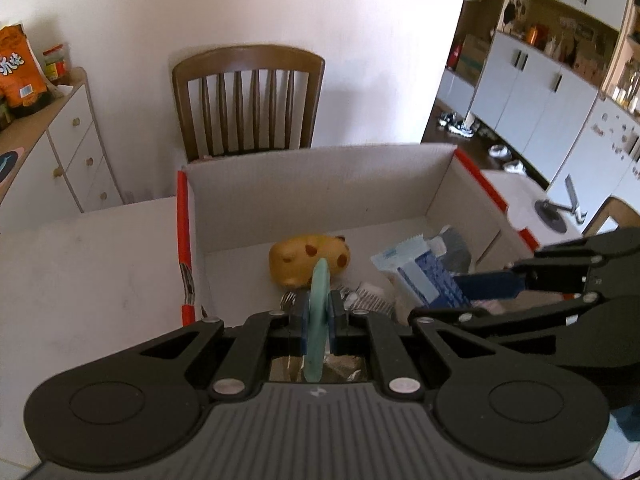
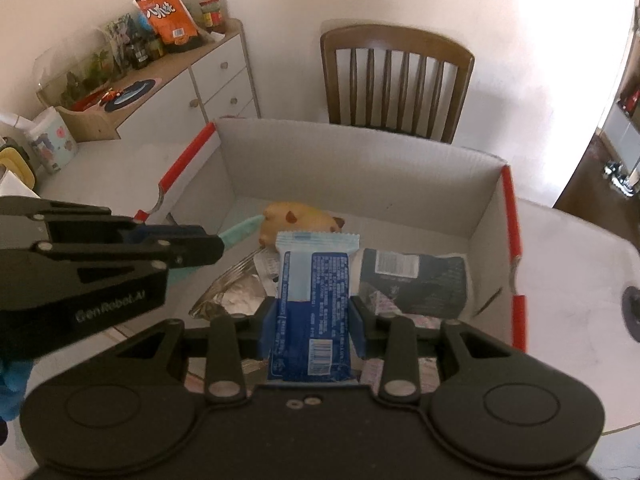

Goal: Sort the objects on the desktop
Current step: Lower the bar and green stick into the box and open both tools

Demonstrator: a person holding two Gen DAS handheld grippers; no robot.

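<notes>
Plainly, we see both hand-held grippers poised over an open cardboard box [image 1: 320, 184] with red-edged flaps that fills the middle of both frames. Our left gripper [image 1: 318, 314] is pressed tight on a thin mint-green disc [image 1: 317, 320], held edge-on between its blue pads at lower centre of the left wrist view; from the right wrist view the same gripper [image 2: 224, 240] comes in from the left edge with the green piece [image 2: 242, 229] poking past its tips. Our right gripper [image 2: 311, 316] pinches a blue and white snack packet [image 2: 312, 312] upright between its pads at lower centre, the packet's crimped top reaching toward the middle of the frame.

Inside the box lie a yellow spotted plush toy [image 2: 302, 220] near the far wall, a dark packet [image 2: 416, 280] toward the right, and a crumpled silver wrapper [image 2: 232, 288] toward the left. Behind the box, at upper centre, stands a wooden chair [image 2: 396, 80]. At upper left a white drawer cabinet [image 2: 224, 80] carries an orange snack bag [image 2: 168, 12].
</notes>
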